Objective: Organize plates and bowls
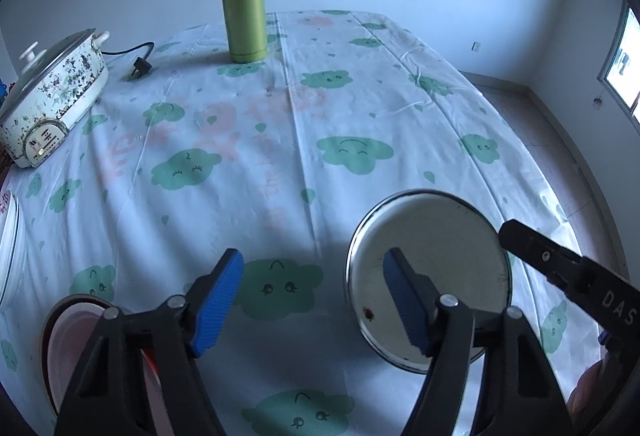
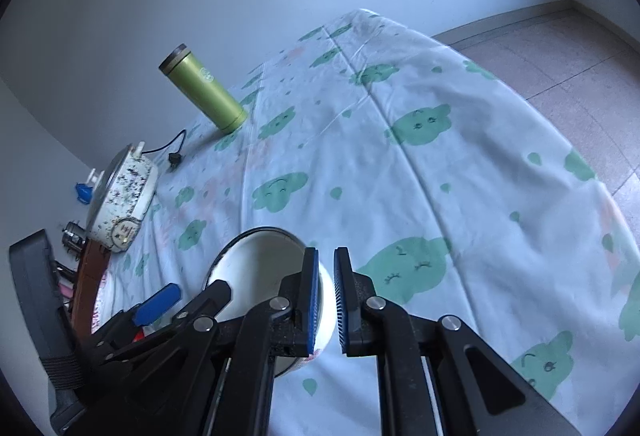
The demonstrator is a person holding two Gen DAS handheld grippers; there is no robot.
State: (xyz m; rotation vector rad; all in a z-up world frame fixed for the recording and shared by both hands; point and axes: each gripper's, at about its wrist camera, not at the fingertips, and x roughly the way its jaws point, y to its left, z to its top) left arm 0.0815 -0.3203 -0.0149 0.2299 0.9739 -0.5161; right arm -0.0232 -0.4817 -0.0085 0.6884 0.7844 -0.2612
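Left edge: a speckled white electric cooking pot sits at the table's far left, well clear of both claws.
Red dish: a red-and-white plate or bowl lies under the left claw's frame; which it is I cannot tell.
Left claw: its blue pads are wide apart and empty, hanging over the cloud-print tablecloth.
White bowl: the white enamel bowl with a dark rim stands on the cloth, just right of the left claw.
Right claw: jaws nearly together, a narrow gap between, one pad inside the bowl and one outside its near wall; not yet clamped, I judge.
Risk: a thin rim pinch could let the bowl swing or slip.
Risk, far side: the tall green metal flask stands well apart, unlikely to be hit.
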